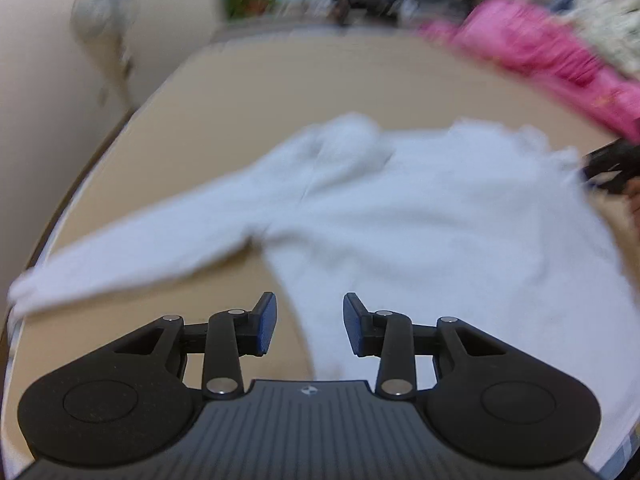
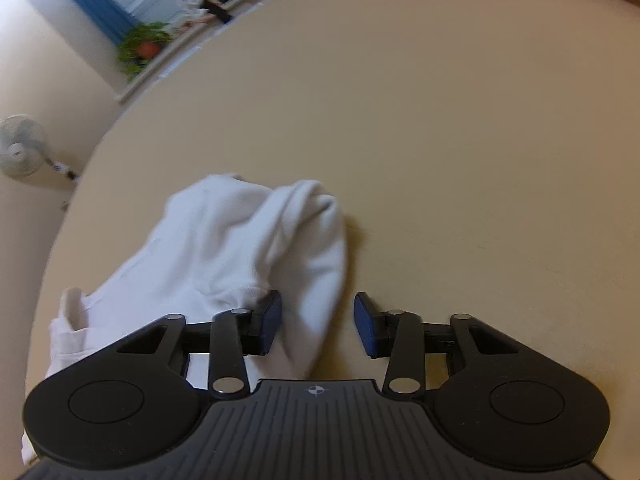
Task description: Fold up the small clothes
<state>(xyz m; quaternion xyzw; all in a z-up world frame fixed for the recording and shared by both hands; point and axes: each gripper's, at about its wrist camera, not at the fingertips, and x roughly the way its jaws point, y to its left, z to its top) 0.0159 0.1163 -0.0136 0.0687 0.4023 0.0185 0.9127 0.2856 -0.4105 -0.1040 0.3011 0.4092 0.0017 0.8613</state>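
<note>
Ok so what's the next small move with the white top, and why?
Probably bring the left gripper to the long sleeve and pinch it, to fold it across the body. The white top lies spread on the table, and both grippers are open, holding nothing.

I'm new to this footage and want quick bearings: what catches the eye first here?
A white long-sleeved top lies spread across the middle of the beige table, one sleeve stretched out to the left. Both claws, left and right, hang open just over its near edge. A bright pink cloth is heaped at the far right.
</note>
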